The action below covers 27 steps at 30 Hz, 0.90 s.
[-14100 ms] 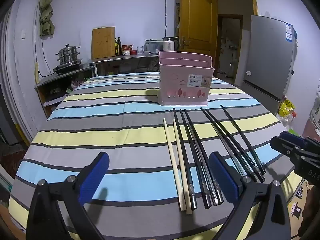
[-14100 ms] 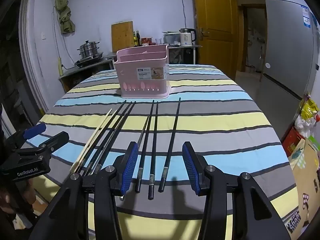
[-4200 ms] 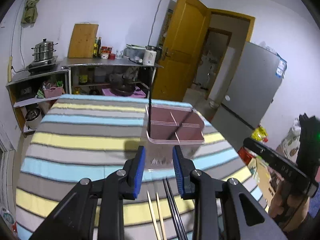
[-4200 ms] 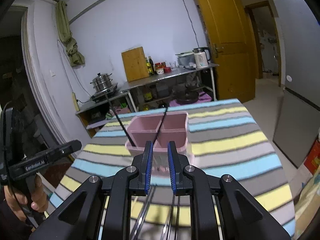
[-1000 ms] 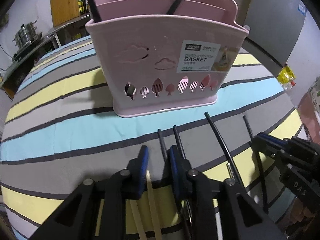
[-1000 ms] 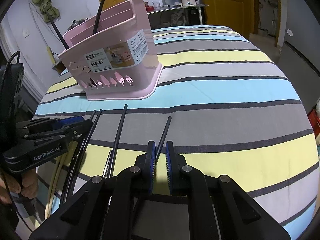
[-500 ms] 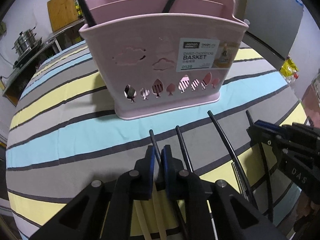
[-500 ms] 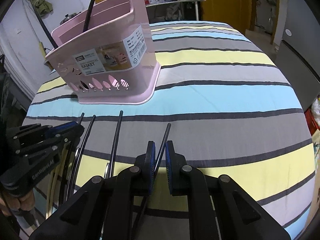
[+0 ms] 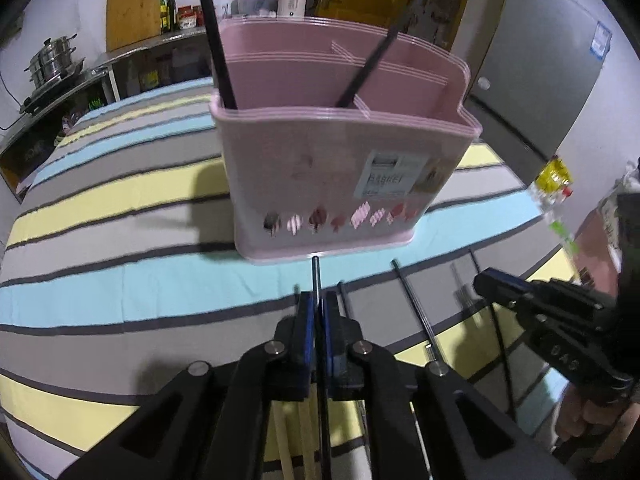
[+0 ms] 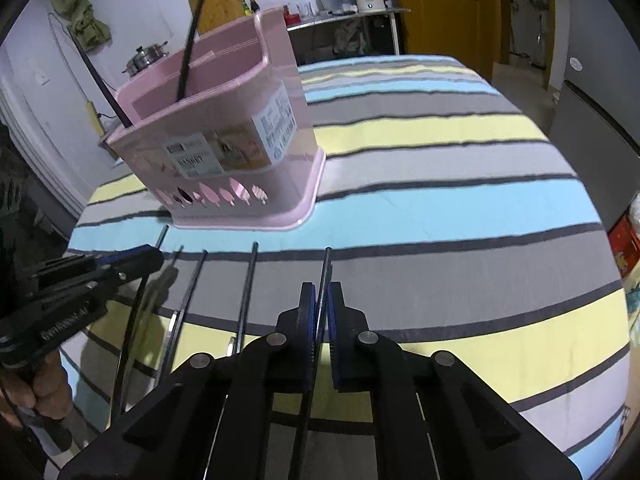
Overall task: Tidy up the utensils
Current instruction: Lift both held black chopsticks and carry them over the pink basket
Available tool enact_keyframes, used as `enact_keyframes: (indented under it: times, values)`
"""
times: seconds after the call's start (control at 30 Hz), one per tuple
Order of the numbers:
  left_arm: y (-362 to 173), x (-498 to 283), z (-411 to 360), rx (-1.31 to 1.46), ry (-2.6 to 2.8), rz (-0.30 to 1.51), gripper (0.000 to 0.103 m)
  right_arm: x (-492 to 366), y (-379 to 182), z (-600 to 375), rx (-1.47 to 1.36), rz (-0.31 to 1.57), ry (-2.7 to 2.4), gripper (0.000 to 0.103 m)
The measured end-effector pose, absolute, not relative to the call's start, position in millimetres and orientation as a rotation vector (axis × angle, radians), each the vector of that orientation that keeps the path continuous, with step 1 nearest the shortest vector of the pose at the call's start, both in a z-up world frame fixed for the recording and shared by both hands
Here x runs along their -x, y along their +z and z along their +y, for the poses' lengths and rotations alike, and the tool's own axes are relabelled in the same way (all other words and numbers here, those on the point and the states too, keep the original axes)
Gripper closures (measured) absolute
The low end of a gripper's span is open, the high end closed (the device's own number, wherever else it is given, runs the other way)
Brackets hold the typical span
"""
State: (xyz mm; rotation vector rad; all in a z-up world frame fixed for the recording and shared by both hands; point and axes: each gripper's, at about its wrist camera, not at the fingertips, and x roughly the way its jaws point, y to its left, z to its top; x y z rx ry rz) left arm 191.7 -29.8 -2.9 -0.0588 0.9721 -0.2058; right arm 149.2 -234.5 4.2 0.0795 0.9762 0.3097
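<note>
A pink utensil basket (image 9: 344, 184) stands on the striped table, with two black chopsticks (image 9: 216, 44) leaning inside; it also shows in the right wrist view (image 10: 224, 148). My left gripper (image 9: 316, 312) is shut on a black chopstick (image 9: 316, 276) whose tip points at the basket's base. My right gripper (image 10: 322, 300) is shut on another black chopstick (image 10: 326, 268), just above the cloth. Several black chopsticks (image 10: 248, 292) and two pale wooden ones (image 9: 296, 444) lie in front of the basket.
The striped tablecloth (image 10: 460, 208) covers the round table. A fridge (image 9: 536, 64) stands to the right and a counter with pots (image 9: 56, 64) behind. The right gripper shows at the right of the left wrist view (image 9: 552, 320), and the left gripper at the left of the right wrist view (image 10: 80, 284).
Both grippers have risen and tilted with their chopsticks. The left one moved closer to the basket, which now looms larger. The jaws stay closed.
</note>
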Motion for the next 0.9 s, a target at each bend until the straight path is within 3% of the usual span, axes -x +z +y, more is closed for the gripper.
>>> enact_keyframes:
  times: [0.9]
  values:
    - [130.6,-161.8,-4.9,0.089,-0.283,0.668,0.098,-114.1,136.8,-256.5,-0.098,0.603,0.304,0.099]
